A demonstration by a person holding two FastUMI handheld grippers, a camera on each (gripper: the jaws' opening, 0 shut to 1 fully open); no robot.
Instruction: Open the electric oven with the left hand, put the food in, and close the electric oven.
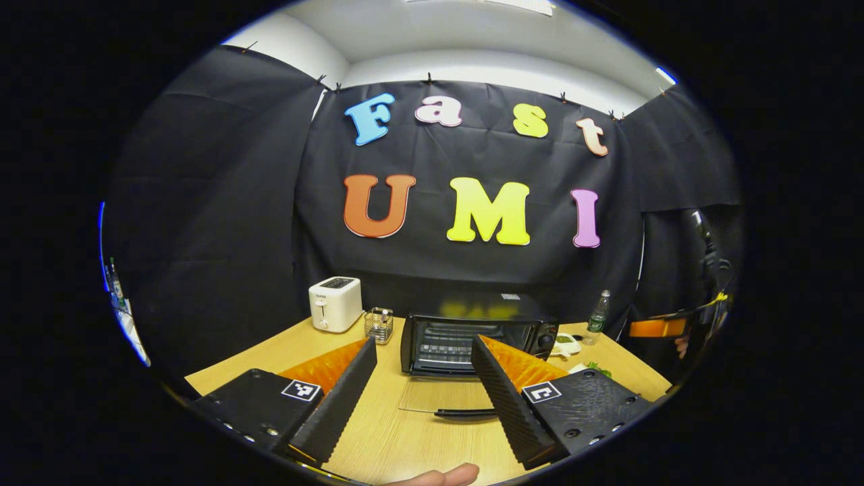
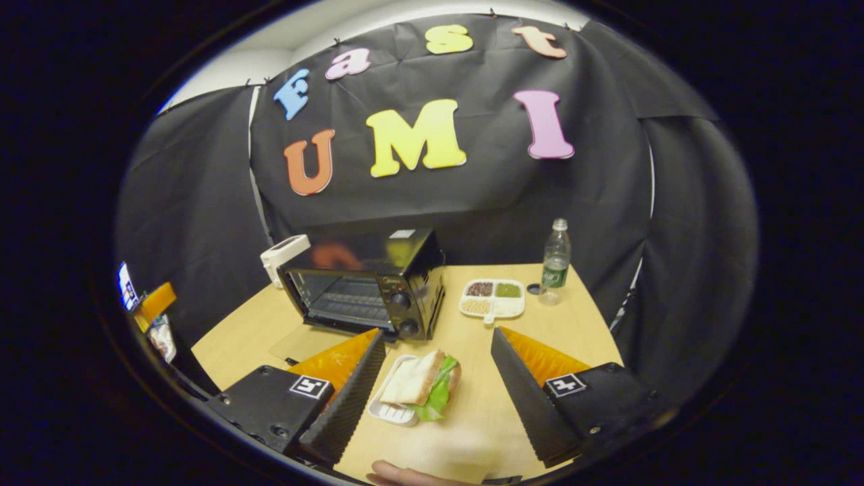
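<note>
1. In the left gripper view the left gripper point(image 1: 422, 385) has its fingers set wide apart over the table point(image 1: 398, 439), with nothing between them.
2. Straight ahead of those fingers stands the oven point(image 1: 472, 334), its glass door point(image 1: 442, 395) folded down flat onto the table. The door's dark handle point(image 1: 466, 412) lies in the gap between the fingers, close to the right-hand one.
3. Beyond the left-hand finger stand a white toaster point(image 1: 335, 304) and, just beside it, a small wire holder point(image 1: 379, 325).
4. Beyond the right-hand finger are a plastic bottle point(image 1: 597, 317) and part of a white tray point(image 1: 565, 345).
5. In the right gripper view the right gripper point(image 2: 439, 378) also has its fingers wide apart and grips nothing.
6. Between them, nearer the left-hand finger, a sandwich point(image 2: 422, 385) with green lettuce sits on a small white dish point(image 2: 388, 408). Whether the finger touches the dish cannot be told.
7. Ahead of the left-hand finger the oven point(image 2: 368, 283) stands open with its rack showing and two knobs on its front panel.
8. Between the fingers and farther off lies a divided tray point(image 2: 493, 298) with brown, green and pale fillings; the bottle point(image 2: 555, 262) stands just beside it.
9. Writing: each finger block carries a square black-and-white marker point(image 2: 309, 387). The toaster's front and the bottle's label bear print too small to read.
</note>
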